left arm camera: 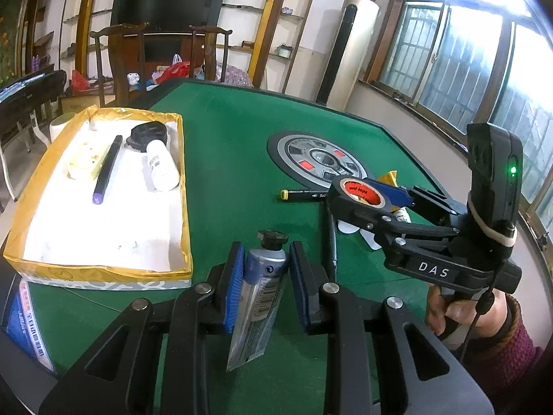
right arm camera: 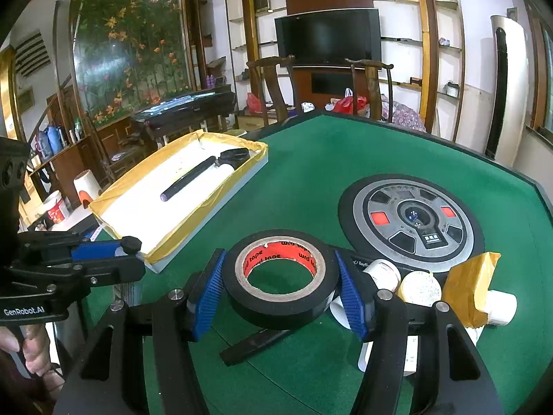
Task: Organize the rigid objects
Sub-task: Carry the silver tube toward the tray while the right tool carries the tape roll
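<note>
Nearest in the left wrist view, the left gripper [left arm camera: 264,276] is nearly closed, its blue pads [left arm camera: 232,285] pinching a tube [left arm camera: 257,297] just below the black cap, with the crimped tail hanging down at 6 o'clock. The tube looks light and soft-walled, so a hard squeeze could dent it or push paste out; the stiff shoulder under the cap, where the pads sit, seems the safest hold. It hangs clear of the green table [left arm camera: 242,159].

Likewise, the right gripper [right arm camera: 280,290] stands about a third open, clamped across a roll of black tape [right arm camera: 278,280] lying flat between its pads. The roll looks light and stiff, with a smooth, perhaps slick rim; gripping across the full width as now should keep it from twisting.

Both grippers slant downward over the table. A hand [left arm camera: 459,314] in a dark red sleeve grips the right handle at 4 o'clock in the left view.

Farther out, loose bottles [right arm camera: 383,273] and a marker [left arm camera: 304,194] lie by the grey dial [right arm camera: 411,221]. At 10 o'clock, the gold-edged tray [left arm camera: 103,273] already holds a pen [left arm camera: 109,169], a white bottle [left arm camera: 160,167] and a black lump, with bare floor near its front edge.
</note>
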Demonstrator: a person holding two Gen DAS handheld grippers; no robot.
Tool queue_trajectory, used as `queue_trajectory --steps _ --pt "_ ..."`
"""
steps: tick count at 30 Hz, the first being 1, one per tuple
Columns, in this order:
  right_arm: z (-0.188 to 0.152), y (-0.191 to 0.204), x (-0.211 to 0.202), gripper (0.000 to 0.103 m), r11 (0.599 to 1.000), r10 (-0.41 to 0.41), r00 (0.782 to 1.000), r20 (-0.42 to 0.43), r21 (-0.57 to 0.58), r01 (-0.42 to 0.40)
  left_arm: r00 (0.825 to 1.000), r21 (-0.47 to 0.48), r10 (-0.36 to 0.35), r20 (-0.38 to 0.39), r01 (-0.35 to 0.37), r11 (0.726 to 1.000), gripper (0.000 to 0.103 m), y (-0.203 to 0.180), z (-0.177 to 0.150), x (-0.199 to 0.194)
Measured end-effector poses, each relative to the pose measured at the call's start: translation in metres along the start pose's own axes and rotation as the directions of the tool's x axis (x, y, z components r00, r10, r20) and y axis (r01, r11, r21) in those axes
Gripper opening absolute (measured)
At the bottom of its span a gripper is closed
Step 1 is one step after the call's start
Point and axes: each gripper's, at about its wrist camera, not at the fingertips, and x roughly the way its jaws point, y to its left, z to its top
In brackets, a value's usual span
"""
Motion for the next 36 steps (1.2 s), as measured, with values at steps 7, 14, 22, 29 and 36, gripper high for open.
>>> queue_trajectory --steps 7,14,22,29,36 --pt "0.000 0.002 0.000 0.056 1.000 0.002 1.000 0.008 -0.009 -0.002 1.000 -0.008 0.000 0.030 0.001 1.000 0.023 0.005 0.002 -0.010" --pt "0.000 0.003 -0.002 0.057 1.000 0.003 1.000 0.019 -0.014 -0.003 0.998 -0.019 -0.003 0.066 0.005 1.000 0.022 0.008 0.007 -0.022" --pt "0.002 0.007 -0.005 0.057 1.000 0.024 0.999 0.039 -0.006 -0.023 0.991 -0.036 0.007 0.137 -0.002 0.999 0.019 0.021 0.015 -0.048" --pt "0.003 0.019 -0.009 0.057 0.998 0.065 0.996 0.059 -0.001 -0.065 0.992 -0.067 0.002 0.123 0.006 0.998 0.019 0.043 0.020 -0.055" --pt "0.000 0.013 -0.005 0.057 0.997 0.065 0.997 0.042 0.030 -0.066 0.999 -0.160 -0.039 0.013 0.041 0.986 0.037 0.067 0.004 -0.047"
